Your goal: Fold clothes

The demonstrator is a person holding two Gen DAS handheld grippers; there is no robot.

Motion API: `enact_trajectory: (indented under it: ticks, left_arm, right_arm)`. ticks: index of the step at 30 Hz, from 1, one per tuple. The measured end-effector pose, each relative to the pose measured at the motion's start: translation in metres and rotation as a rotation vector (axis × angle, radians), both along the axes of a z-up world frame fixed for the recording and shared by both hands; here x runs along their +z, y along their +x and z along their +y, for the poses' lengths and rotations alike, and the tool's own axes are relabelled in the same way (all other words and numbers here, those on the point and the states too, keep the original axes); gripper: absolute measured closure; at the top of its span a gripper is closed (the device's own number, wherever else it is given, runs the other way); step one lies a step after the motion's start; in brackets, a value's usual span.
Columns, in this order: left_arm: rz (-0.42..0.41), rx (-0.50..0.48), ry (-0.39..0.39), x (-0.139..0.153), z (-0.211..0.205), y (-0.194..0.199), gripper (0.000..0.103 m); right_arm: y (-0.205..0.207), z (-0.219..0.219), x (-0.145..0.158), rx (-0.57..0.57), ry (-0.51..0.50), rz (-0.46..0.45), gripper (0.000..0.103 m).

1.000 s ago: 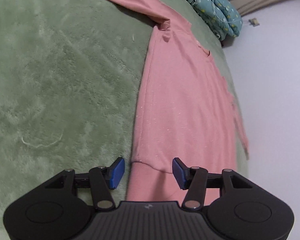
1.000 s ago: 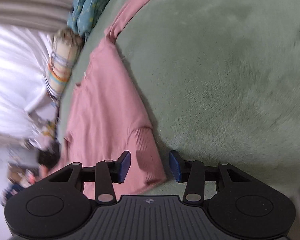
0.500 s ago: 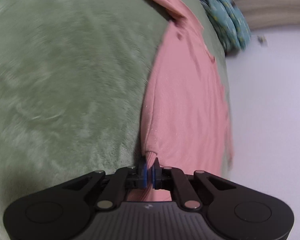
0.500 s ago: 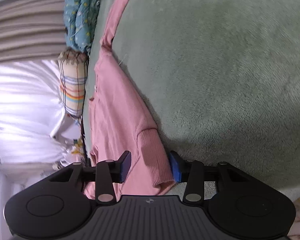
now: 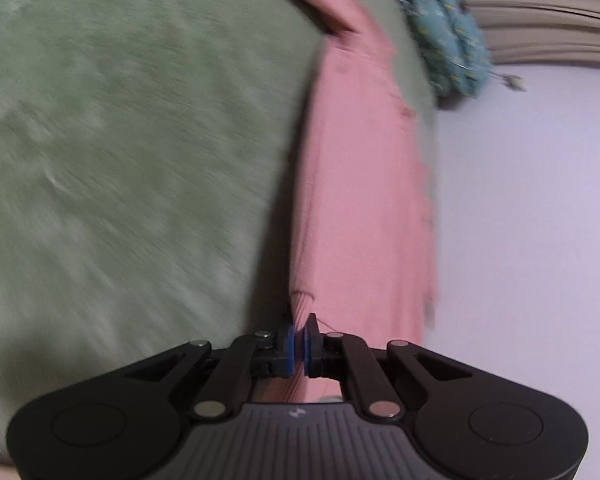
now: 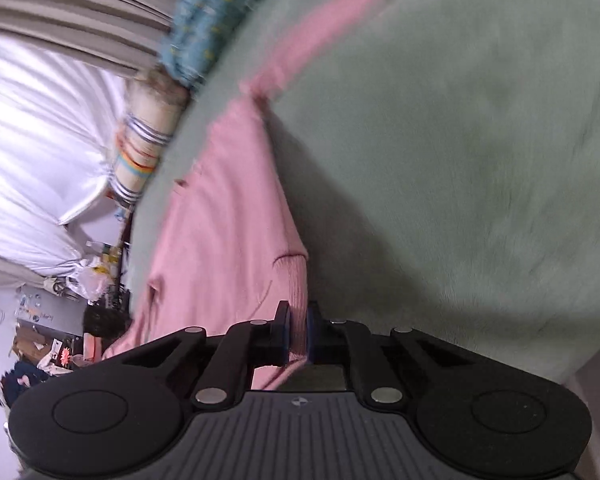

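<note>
- Sweater (image 5: 360, 200), pink knit, lies along the edge of a green blanket (image 5: 140, 140); one sleeve runs off toward the far end.
- Left gripper (image 5: 299, 344): clenched on the ribbed hem corner. The cloth rises from the blanket there.
- Right gripper (image 6: 298, 334): clenched on the other ribbed hem corner.
- Handling, judged: soft, light, limp; it will sag between the grips and drag on the fleecy blanket. Not fragile, not slippery.
- Best hold: the ribbed hem, thicker and firmer than the body knit; both grips sit there.
- Containers: none in view. Teal bundle (image 5: 448, 36) and striped cushion (image 6: 140, 152) at the blanket's far end.
- Both views blurred; fine detail uncertain.
</note>
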State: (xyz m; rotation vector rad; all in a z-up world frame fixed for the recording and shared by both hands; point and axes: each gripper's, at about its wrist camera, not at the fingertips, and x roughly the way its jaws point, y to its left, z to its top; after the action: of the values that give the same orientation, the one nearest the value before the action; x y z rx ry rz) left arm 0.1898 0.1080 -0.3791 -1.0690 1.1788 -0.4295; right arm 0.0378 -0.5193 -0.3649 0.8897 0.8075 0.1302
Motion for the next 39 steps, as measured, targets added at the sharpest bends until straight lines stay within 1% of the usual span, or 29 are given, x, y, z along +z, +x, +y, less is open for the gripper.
enact_trajectory:
  ticks: [1,2,4,5,6,8,9,11,12,14,15,17,18,20,22,23,24,25,26,27,29,30,32,35,36,37,38,39]
  left_arm:
    - [0.017,-0.013,0.019,-0.008,-0.002,-0.002,0.100]
    - [0.040,-0.023,0.042,-0.018,-0.003,-0.004,0.100]
    - [0.137,-0.015,0.094,-0.046,-0.002,-0.010,0.100]
    - [0.140,-0.016,0.092,-0.050,-0.001,-0.014,0.100]
    - [0.116,-0.026,0.085,-0.051,-0.001,-0.021,0.100]
    - [0.076,-0.061,0.127,-0.043,0.000,-0.026,0.097]
    - [0.075,-0.069,0.139,-0.041,0.003,-0.026,0.094]
    - [0.073,-0.071,0.156,-0.036,0.012,-0.025,0.091]
    - [0.052,-0.051,0.179,-0.030,0.022,-0.025,0.090]
    - [0.016,-0.003,0.207,-0.020,0.036,-0.027,0.077]
    - [-0.004,0.028,0.215,-0.014,0.045,-0.029,0.072]
    - [-0.055,0.103,0.225,-0.003,0.065,-0.027,0.070]
    - [-0.070,0.140,0.243,0.002,0.074,-0.023,0.070]
    - [-0.093,0.172,0.292,0.009,0.078,-0.013,0.069]
    - [-0.142,0.178,0.355,0.017,0.074,-0.001,0.063]
    - [-0.161,0.182,0.378,0.020,0.072,0.001,0.057]
    - [-0.194,0.190,0.419,0.022,0.065,0.010,0.051]
    - [-0.221,0.196,0.455,0.024,0.058,0.018,0.050]
    - [-0.221,0.194,0.473,0.023,0.053,0.023,0.050]
    - [-0.203,0.183,0.499,0.019,0.045,0.031,0.050]
    - [-0.166,0.160,0.548,0.010,0.031,0.045,0.050]
    - [-0.144,0.145,0.558,0.002,0.026,0.047,0.050]
    - [-0.133,0.131,0.575,-0.006,0.029,0.044,0.049]
    - [-0.168,0.088,0.599,-0.010,0.021,0.048,0.035]
    - [-0.174,0.051,0.617,-0.010,0.016,0.051,0.033]
    - [-0.168,0.036,0.631,-0.009,0.013,0.053,0.032]
    - [-0.161,0.020,0.644,-0.008,0.009,0.056,0.027]
    - [-0.155,0.004,0.653,-0.007,0.006,0.059,0.016]
  right_arm:
    - [-0.001,0.000,0.004,0.004,-0.046,0.014,0.096]
    - [0.001,0.001,0.001,0.017,-0.090,0.057,0.096]
    - [0.005,0.002,-0.015,0.037,-0.113,0.141,0.096]
    - [0.007,0.003,-0.024,0.050,-0.122,0.177,0.096]
    - [0.008,0.007,-0.026,0.065,-0.154,0.183,0.096]
    - [0.007,0.012,-0.028,0.078,-0.183,0.191,0.094]
    - [0.007,0.013,-0.031,0.082,-0.188,0.201,0.094]
    - [0.002,0.013,-0.036,0.069,-0.196,0.216,0.088]
    - [-0.002,0.011,-0.034,0.058,-0.201,0.211,0.086]
    - [-0.005,0.011,-0.030,0.046,-0.218,0.204,0.081]
    - [-0.008,0.010,-0.027,0.034,-0.238,0.199,0.081]
    - [-0.018,0.006,-0.016,-0.006,-0.294,0.186,0.080]
    - [-0.024,0.001,-0.010,-0.038,-0.299,0.167,0.080]
    - [-0.034,-0.009,-0.001,-0.096,-0.284,0.124,0.080]
    - [-0.035,-0.017,0.004,-0.152,-0.250,0.077,0.080]
    - [-0.035,-0.023,0.008,-0.197,-0.222,0.040,0.074]
    - [-0.035,-0.028,0.010,-0.227,-0.204,0.018,0.068]
    - [-0.033,-0.033,0.012,-0.263,-0.179,-0.009,0.059]
    - [-0.027,-0.041,0.014,-0.320,-0.142,-0.046,0.057]
    - [-0.020,-0.052,0.016,-0.382,-0.101,-0.087,0.057]
    - [-0.006,-0.069,0.019,-0.467,-0.047,-0.123,0.057]
    - [0.000,-0.077,0.022,-0.499,-0.030,-0.134,0.057]
    - [0.027,-0.107,0.020,-0.583,0.015,-0.166,0.057]
    - [0.075,-0.148,0.012,-0.675,0.056,-0.174,0.058]
    - [0.087,-0.158,0.007,-0.704,0.068,-0.170,0.057]
    - [0.101,-0.168,0.001,-0.732,0.087,-0.170,0.057]
    - [0.123,-0.182,-0.010,-0.772,0.126,-0.168,0.058]
    - [0.147,-0.196,-0.025,-0.816,0.173,-0.156,0.058]
